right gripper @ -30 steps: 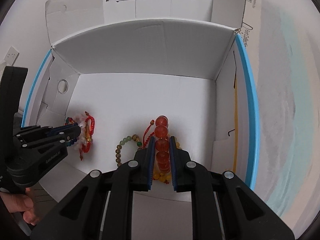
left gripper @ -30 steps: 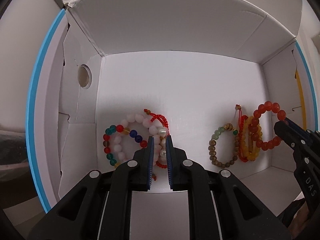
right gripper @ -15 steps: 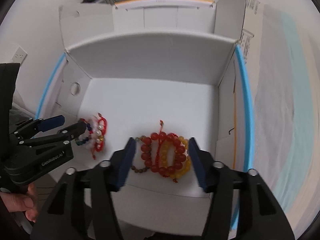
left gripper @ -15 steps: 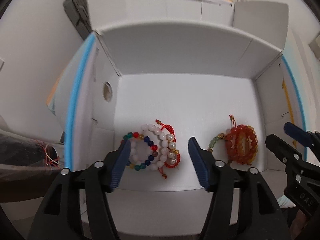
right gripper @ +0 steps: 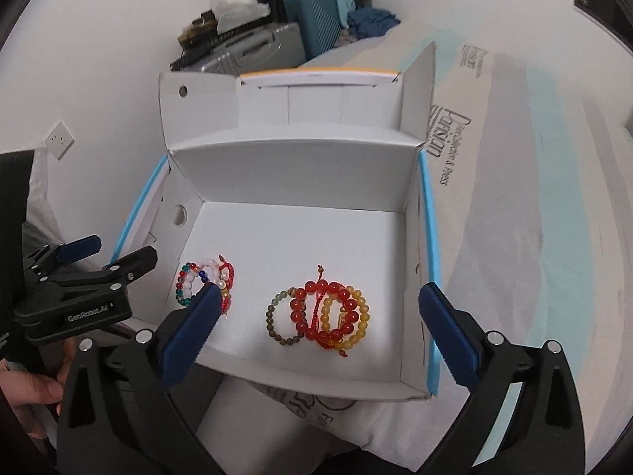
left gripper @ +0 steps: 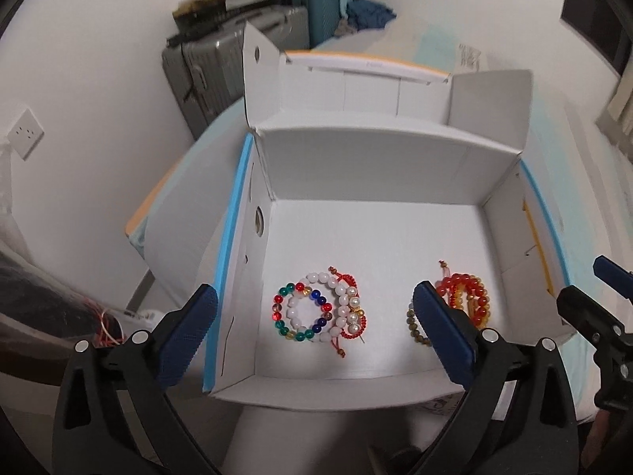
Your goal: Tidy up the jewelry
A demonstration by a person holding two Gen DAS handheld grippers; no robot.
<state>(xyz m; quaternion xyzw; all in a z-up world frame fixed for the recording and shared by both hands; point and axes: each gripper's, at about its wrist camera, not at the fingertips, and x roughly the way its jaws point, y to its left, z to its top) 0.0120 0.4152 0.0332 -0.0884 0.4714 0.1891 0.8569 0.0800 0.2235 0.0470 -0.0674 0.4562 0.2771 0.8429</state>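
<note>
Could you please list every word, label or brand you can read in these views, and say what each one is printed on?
"GenRobot.AI": white lettering on the black body of the left gripper, right wrist view.
"Parisian": grey script on the pale bedding right of the white cardboard box.
Smaller line beside it: too blurred to read.
Print under the box's front edge: partly hidden, unreadable.
Left wrist view: nothing legible.
</note>
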